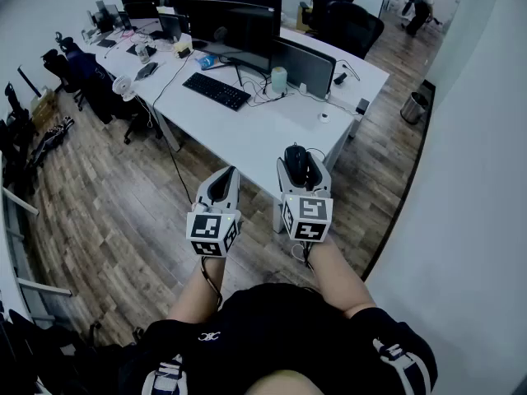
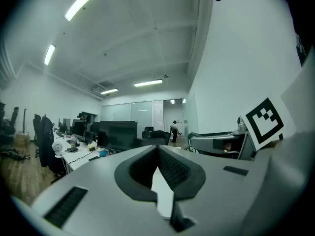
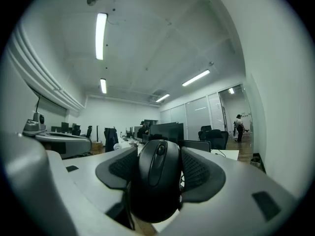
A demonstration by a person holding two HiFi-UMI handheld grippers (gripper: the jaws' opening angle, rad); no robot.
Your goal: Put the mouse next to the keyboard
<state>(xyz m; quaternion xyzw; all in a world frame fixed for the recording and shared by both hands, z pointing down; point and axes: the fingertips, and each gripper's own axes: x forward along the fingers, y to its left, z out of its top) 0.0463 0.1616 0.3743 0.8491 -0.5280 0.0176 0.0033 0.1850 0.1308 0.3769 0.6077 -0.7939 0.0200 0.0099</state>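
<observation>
**Black mouse held at the white desk's near edge**

Black and glossy, the rounded mouse (image 3: 157,176) sits clamped by its sides between the ribbed dark pads of your right gripper (image 1: 298,156), up by the near edge of the smooth white desk (image 1: 247,138). Your left gripper (image 2: 158,154) rides just beside it, jaws together on nothing. The flat black keyboard (image 1: 216,90) lies well ahead to your left, with bare desktop on its near side. Loose cables (image 1: 262,95) and a pale cylinder (image 1: 278,79) crowd its far right end, below the dark monitors (image 1: 239,25).
</observation>
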